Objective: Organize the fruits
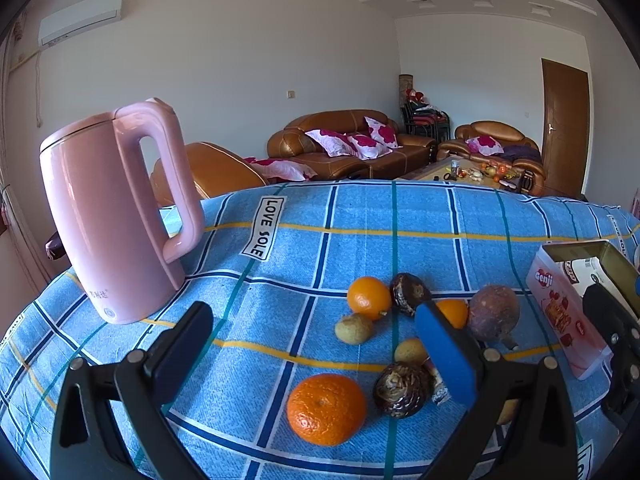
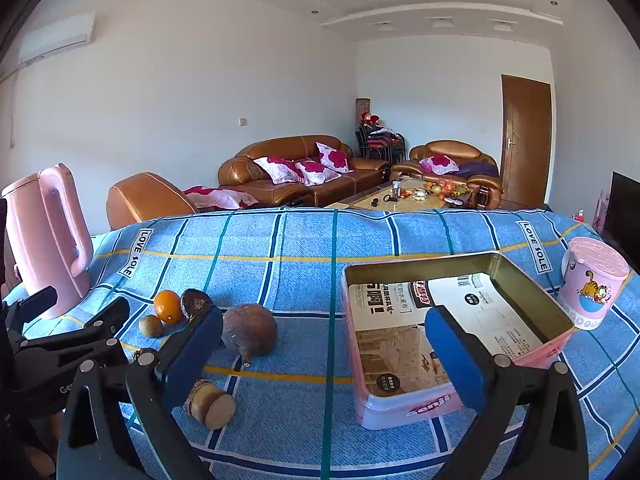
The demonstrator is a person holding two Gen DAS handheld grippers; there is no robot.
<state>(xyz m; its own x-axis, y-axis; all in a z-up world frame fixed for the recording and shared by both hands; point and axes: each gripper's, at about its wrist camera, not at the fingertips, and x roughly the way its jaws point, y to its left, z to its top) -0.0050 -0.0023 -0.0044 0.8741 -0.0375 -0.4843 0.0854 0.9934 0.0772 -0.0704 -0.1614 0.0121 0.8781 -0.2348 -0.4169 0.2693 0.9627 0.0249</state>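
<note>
Loose fruit lies on the blue checked cloth (image 1: 360, 208). In the left wrist view a large orange (image 1: 326, 409) and a dark scaly fruit (image 1: 402, 389) lie between the fingers of my open, empty left gripper (image 1: 316, 350). Farther off lie a smaller orange (image 1: 368, 297), two small yellow-green fruits (image 1: 353, 328), another dark fruit (image 1: 408, 293) and a purple-brown round fruit (image 1: 494, 312). The open pink tin (image 2: 472, 404) holds only a printed card. My right gripper (image 2: 324, 354) is open and empty, above the cloth between the purple-brown fruit (image 2: 250, 330) and the tin.
A pink kettle (image 1: 116, 216) stands at the left of the table. A pink cartoon cup (image 2: 592, 282) stands right of the tin. A cut wooden-looking piece (image 2: 212, 404) lies by my right gripper's left finger. Sofas and a coffee table are beyond the far edge.
</note>
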